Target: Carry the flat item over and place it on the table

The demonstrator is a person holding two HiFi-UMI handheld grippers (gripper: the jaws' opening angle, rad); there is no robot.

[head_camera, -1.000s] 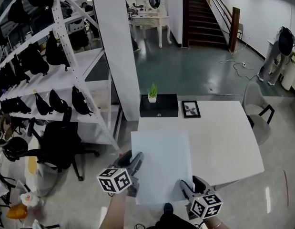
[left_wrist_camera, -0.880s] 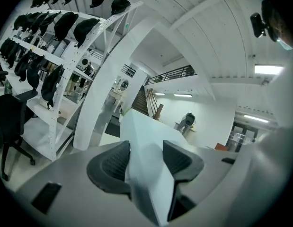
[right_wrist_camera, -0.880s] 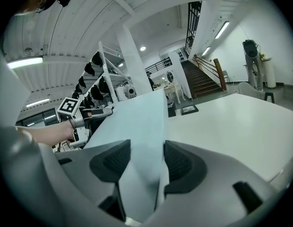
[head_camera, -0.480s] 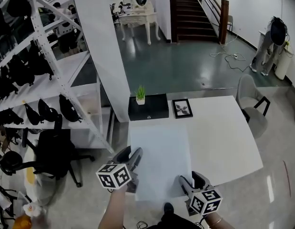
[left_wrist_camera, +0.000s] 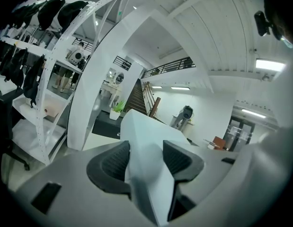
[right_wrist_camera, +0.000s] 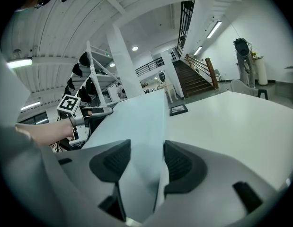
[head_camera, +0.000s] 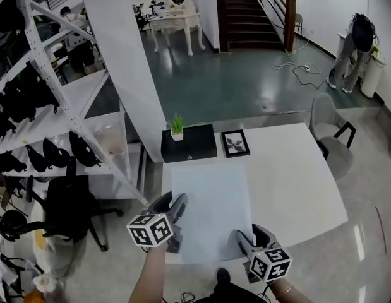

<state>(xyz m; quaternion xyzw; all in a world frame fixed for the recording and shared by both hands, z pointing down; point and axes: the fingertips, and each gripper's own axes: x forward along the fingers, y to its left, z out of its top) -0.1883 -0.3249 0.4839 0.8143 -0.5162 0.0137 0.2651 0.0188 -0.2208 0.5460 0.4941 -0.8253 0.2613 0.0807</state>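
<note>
White bench, its far left corner occupied by a black box and a picture frame. The pale flat panel lies level over the bench's left part, whether resting or just above cannot be told. The left tool and right tool each pinch its near edge, so the carry looks nearly complete, with lowering and release remaining.
</note>
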